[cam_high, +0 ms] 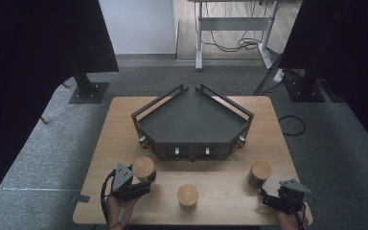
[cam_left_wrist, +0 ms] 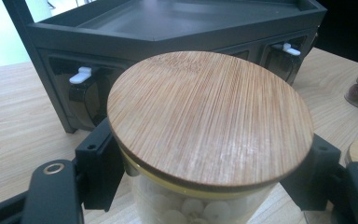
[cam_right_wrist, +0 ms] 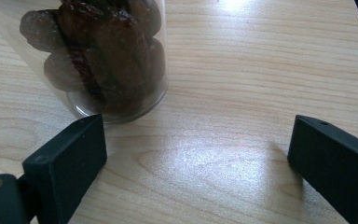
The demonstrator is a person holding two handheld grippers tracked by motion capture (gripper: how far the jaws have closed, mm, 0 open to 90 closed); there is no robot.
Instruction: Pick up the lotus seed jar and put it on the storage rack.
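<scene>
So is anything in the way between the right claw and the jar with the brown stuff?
No. The right claw is open on bare table, and the jar of brown fruit stands just beyond its jaw, nothing between.

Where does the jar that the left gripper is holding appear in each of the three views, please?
High view: the white-filled jar sits at lower left, before the dark tray's left front corner, in the left gripper.
Left gripper view: centre, its bamboo lid largest in the picture, jaws closed on the glass.
Right gripper view: not in it; the jar there holds dark fruit.
Shared landmark: the wooden table.
</scene>
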